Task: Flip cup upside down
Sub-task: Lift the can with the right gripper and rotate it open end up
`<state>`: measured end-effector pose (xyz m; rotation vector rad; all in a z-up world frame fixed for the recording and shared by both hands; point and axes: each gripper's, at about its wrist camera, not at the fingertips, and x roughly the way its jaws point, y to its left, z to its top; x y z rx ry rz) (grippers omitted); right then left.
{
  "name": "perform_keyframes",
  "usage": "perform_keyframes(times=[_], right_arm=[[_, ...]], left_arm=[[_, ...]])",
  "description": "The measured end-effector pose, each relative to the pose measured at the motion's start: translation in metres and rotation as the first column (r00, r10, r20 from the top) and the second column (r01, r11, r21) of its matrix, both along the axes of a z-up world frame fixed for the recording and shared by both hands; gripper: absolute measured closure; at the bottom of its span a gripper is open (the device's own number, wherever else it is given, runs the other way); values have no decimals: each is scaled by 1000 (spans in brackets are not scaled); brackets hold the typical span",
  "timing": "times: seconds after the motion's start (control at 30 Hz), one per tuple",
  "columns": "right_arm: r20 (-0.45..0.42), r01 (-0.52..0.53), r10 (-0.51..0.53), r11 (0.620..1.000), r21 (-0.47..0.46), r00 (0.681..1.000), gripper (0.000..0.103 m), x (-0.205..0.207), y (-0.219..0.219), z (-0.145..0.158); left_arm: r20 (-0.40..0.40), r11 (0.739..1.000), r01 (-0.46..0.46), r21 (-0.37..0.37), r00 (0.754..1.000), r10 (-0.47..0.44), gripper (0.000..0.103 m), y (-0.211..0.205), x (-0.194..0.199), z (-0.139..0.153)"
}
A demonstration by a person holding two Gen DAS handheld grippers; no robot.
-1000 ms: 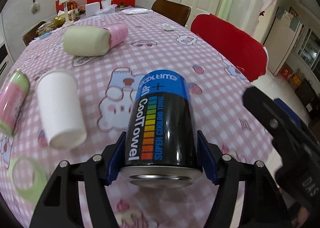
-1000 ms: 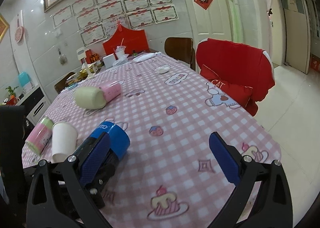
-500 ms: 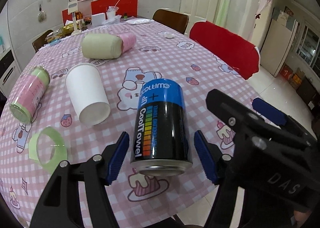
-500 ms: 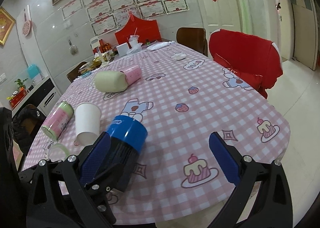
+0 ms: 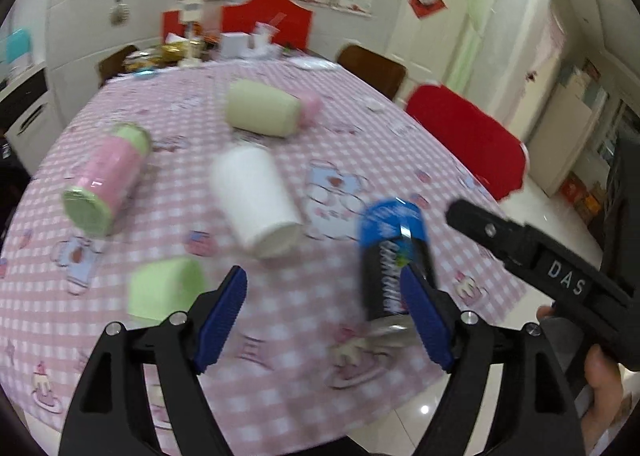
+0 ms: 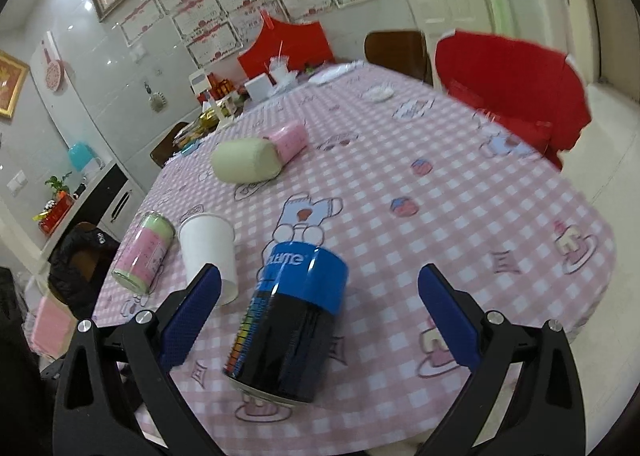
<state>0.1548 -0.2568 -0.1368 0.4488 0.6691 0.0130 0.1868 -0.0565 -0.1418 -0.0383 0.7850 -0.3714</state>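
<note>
A black can-shaped cup with a blue end (image 6: pixel 292 320) stands on the pink checked tablecloth (image 6: pixel 460 192) near the front edge, blue end up and metal rim down. It shows blurred in the left wrist view (image 5: pixel 394 256). My left gripper (image 5: pixel 324 316) is open and empty; the cup is just beyond its right finger. My right gripper (image 6: pixel 320 320) is open, with the cup between and beyond its fingers, untouched. The right gripper's body also shows in the left wrist view (image 5: pixel 560 276).
A white paper cup (image 6: pixel 210 252) lies on its side left of the black cup. A pink and green bottle (image 6: pixel 144 254) and a cream and pink bottle (image 6: pixel 256 158) also lie on the table. A green tape ring (image 5: pixel 166 288) is near the left gripper. A red chair (image 6: pixel 512 84) stands at the right.
My left gripper has let go of the black cup, opened wide and moved left. The cup now stands free on the table. The right gripper has come closer behind it.
</note>
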Motion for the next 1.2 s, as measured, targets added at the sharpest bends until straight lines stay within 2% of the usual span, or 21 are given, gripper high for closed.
perform_keyframes(times=[0.07, 0.23, 0.53, 0.87, 0.9, 0.93, 0.97, 1.2], right_arm=[[-22, -14, 15, 999, 29, 1000, 8, 7, 2, -4], [-83, -31, 40, 994, 108, 996, 8, 23, 5, -17], [-192, -41, 82, 977, 209, 978, 8, 50, 3, -46], [-204, -59, 94, 983, 172, 974, 12, 59, 4, -47], [-204, -60, 92, 986, 158, 975, 17, 60, 6, -46], [-204, -61, 90, 988, 144, 975, 31, 60, 7, -46], [-196, -67, 95, 987, 143, 976, 34, 60, 8, -45], [-165, -104, 117, 991, 83, 979, 34, 60, 17, -35]], left_arm=[[17, 997, -72, 9, 997, 72, 25, 17, 6, 1], [31, 986, -163, 28, 986, 162, 25, 40, 18, 1], [52, 977, -204, 56, 978, 201, 25, 51, 31, -6], [35, 977, -209, 49, 978, 208, 25, 53, 44, -12], [36, 976, -211, 48, 977, 210, 25, 54, 44, -13], [38, 976, -211, 47, 977, 210, 25, 54, 44, -13], [39, 976, -211, 46, 977, 210, 25, 53, 44, -12], [62, 975, -220, 42, 974, 217, 25, 54, 41, -8]])
